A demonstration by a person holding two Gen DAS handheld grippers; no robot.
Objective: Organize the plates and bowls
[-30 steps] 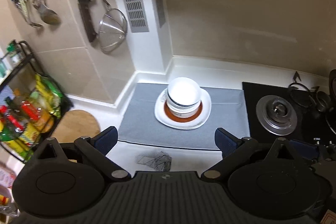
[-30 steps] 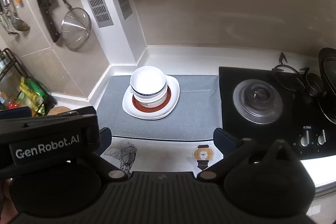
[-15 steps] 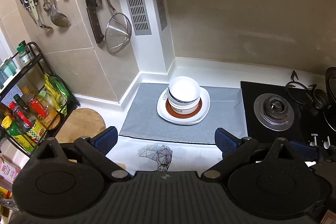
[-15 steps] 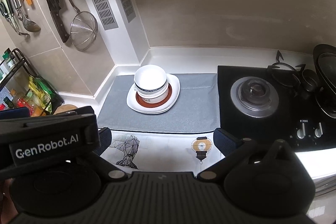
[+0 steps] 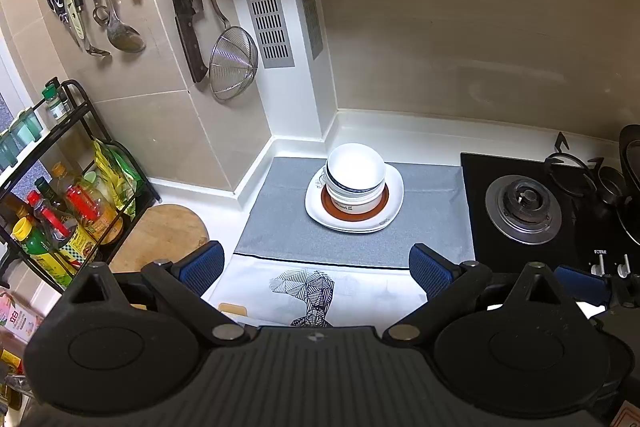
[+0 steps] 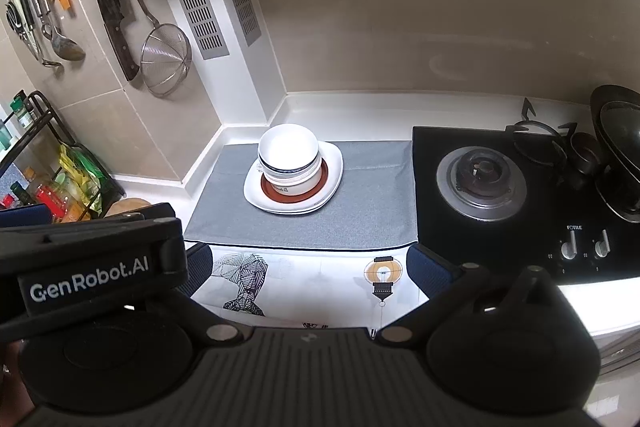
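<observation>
Glazed white ceramic, the stack of bowls (image 5: 355, 183) looked hard, slick, breakable and heavy as a pile; the top bowl's rim seemed the safest hold, one piece at a time. The bowls sat nested on a brown-ringed plate over white plates (image 5: 390, 205), on a grey mat (image 5: 280, 219) on the counter (image 5: 400, 135). It stood well ahead of the left gripper (image 5: 318, 265) and the right gripper (image 6: 310, 261), both spread wide and empty.
</observation>
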